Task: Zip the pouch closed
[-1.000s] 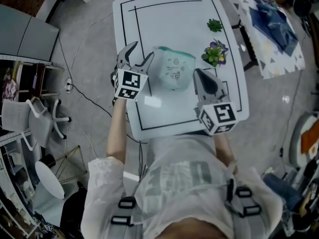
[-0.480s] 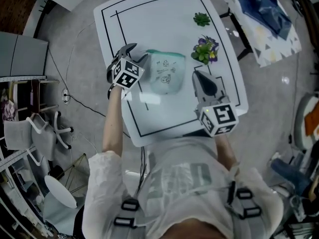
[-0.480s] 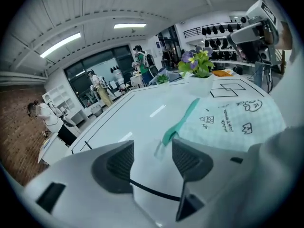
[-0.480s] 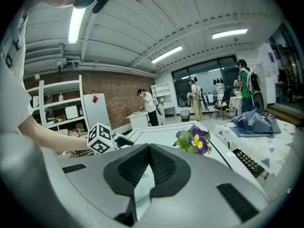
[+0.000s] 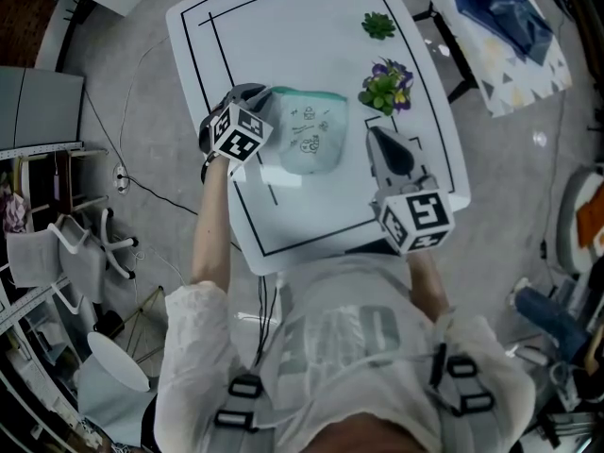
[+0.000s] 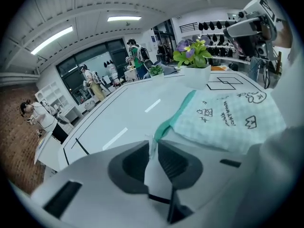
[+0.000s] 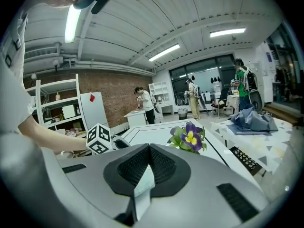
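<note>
The pale green checked fabric pouch (image 5: 307, 140) lies flat near the middle of the white table (image 5: 283, 26), its teal zip edge toward twelve o'clock. At its ten o'clock the left gripper (image 6: 152, 145) has just been closing its jaws and now pinches the pouch's teal corner, probably to anchor it (a zip needs something to pull against). The right gripper (image 5: 377, 135) hangs at the pouch's four o'clock, clenched on nothing, apparently kept free for the slider, which I cannot pick out.

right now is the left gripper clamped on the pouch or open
Shut on the pouch: the left gripper has just been closing its jaws, and they pinch the pouch's green-edged corner.
</note>
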`<state>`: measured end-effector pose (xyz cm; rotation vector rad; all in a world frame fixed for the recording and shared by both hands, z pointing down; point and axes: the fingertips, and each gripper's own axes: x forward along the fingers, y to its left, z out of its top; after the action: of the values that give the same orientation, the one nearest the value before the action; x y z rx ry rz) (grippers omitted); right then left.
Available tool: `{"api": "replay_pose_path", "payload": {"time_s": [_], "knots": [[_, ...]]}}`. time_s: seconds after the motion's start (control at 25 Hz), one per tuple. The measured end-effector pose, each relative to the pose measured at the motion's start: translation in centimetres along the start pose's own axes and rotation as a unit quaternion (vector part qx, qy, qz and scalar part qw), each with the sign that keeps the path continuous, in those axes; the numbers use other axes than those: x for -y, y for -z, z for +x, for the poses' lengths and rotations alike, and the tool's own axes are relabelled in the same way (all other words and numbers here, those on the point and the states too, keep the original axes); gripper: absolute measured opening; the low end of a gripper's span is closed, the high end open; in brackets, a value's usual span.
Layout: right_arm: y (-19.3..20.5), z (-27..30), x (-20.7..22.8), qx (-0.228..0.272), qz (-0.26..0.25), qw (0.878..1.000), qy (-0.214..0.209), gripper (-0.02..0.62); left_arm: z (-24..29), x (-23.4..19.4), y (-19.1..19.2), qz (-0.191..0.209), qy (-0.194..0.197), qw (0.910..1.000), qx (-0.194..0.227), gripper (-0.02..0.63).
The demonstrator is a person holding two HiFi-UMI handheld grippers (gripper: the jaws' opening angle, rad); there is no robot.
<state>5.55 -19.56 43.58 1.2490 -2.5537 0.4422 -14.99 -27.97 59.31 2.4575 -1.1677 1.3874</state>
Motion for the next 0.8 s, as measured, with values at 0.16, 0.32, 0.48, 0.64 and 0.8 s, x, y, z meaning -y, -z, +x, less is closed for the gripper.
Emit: {"api": "replay_pose_path", "payload": {"time_s": [0.16, 0.32, 0.48, 0.64, 0.8], "knots": [[0.0, -0.1, -0.4, 0.001, -0.002, 1.000, -0.003, 0.008, -0.2, 0.3, 0.3, -0.004, 0.005, 1.0000, -0.007, 0.040], [-0.3, -0.2, -0.6, 0.002, -0.009, 1.000, -0.003, 0.007, -0.6, 0.2, 0.2, 0.004, -0.004, 1.0000, -0.006, 0.026], [-0.9, -0.5, -0.5, 0.011, -0.016, 1.000, -0.002, 0.007, -2.1, -0.5, -0.6, -0.001, -0.030, 0.9994, 0.015, 0.021], [-1.6, -0.7, -1.2, 0.020, -0.012, 1.000, -0.012, 0.007, -4.6, -2.1, -2.2, -0.004, -0.076, 0.9963, 0.042, 0.018], [-2.9, -0.9, -2.6, 0.036, -0.026, 0.999, -0.028, 0.006, -7.3, -3.6, -3.9, 0.004, -0.124, 0.9900, 0.067, 0.018]]}}
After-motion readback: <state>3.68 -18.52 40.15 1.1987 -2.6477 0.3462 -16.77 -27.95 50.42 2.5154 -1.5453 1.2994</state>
